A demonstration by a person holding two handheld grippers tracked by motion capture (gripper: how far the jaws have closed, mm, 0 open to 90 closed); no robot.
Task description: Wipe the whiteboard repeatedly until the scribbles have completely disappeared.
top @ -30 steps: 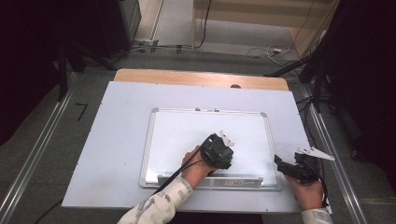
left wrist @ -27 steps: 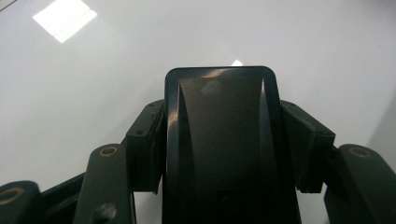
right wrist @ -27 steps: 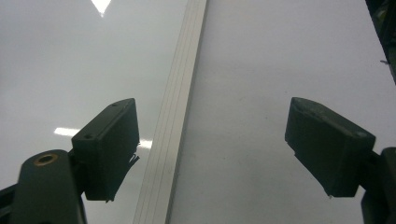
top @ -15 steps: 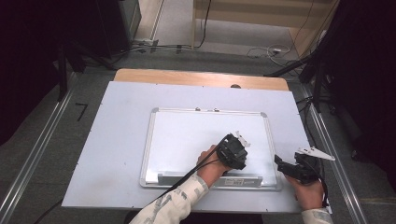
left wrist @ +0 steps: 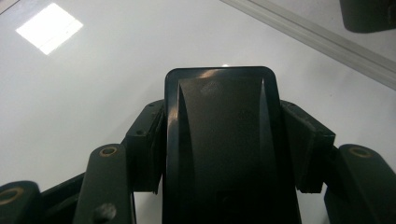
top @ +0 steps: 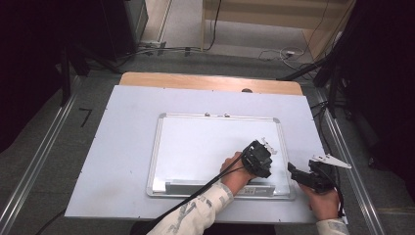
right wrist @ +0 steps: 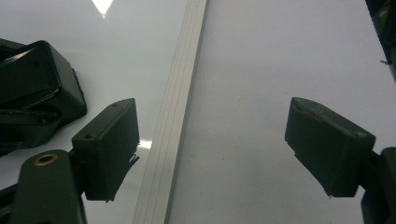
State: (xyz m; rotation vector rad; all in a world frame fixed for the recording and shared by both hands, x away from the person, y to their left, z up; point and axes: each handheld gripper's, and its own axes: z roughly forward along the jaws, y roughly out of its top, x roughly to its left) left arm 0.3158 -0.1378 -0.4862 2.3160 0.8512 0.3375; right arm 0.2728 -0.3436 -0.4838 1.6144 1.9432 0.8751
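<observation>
High view: whiteboard (top: 205, 147) lying flat on the bench (top: 122, 147), silver frame all round, pen tray along the near edge. Left gripper (top: 258, 159) sitting over the board's right half, near the lower right corner, with a hand (top: 234, 171) wrapped behind it and a patterned sleeve (top: 195, 215) coming up from the bottom. Right gripper (top: 306, 175) parked just off the board's right edge, over the bare bench, held by the other hand (top: 325, 203).

Left gripper view: black eraser (left wrist: 226, 144) clamped between the fingers (left wrist: 147, 149), one pad on each long side, so closed snug on it. Eraser's front end poking out past the fingertips, pointed at the glossy white surface (left wrist: 93, 84). Looks pressed onto the board or very close to it, can't say for sure which. Board frame (left wrist: 317, 39) running diagonally across the top right corner, so eraser well inside the writing area but not far from the edge.

Right gripper view: fingers (right wrist: 109, 144) spread wide, nothing between them. Whiteboard frame (right wrist: 175, 112) running straight up between the two pads, left pad hanging over the board surface, right pad over plain bench (right wrist: 289, 56). Left gripper's black body (right wrist: 37, 88) visible at the left edge, resting over the board, well apart from these fingers.
</observation>
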